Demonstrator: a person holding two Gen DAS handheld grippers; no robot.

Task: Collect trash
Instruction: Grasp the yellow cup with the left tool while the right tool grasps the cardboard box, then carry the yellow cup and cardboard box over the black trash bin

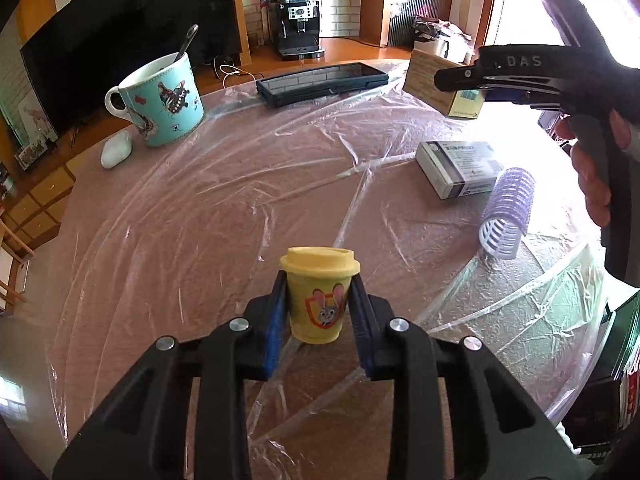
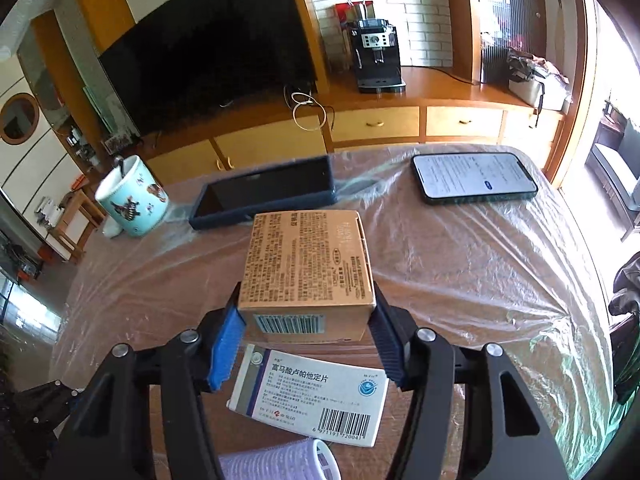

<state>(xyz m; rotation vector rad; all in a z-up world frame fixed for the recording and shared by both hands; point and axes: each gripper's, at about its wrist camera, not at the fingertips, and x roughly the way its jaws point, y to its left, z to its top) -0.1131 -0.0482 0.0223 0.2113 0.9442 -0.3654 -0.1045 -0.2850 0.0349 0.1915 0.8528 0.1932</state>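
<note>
A small yellow paper cup (image 1: 318,300) with a lid and a cartoon rabbit stands between the blue pads of my left gripper (image 1: 318,308), which is shut on it near the table's front. A tan cardboard box (image 2: 306,270) with printed text is clamped by my right gripper (image 2: 306,312) and hangs above the table. In the left wrist view the same tan box (image 1: 430,80) and right gripper (image 1: 460,82) show at the upper right, held by a person's hand (image 1: 596,176). A white medicine box (image 2: 312,400) lies on the table below the lifted box.
The table (image 1: 240,200) is covered in clear plastic film. On it stand a turquoise mug (image 1: 162,100) with a spoon, a white pebble-like object (image 1: 116,148), a dark tablet case (image 1: 324,80), a lit phone (image 2: 474,178) and a purple hair roller (image 1: 506,216).
</note>
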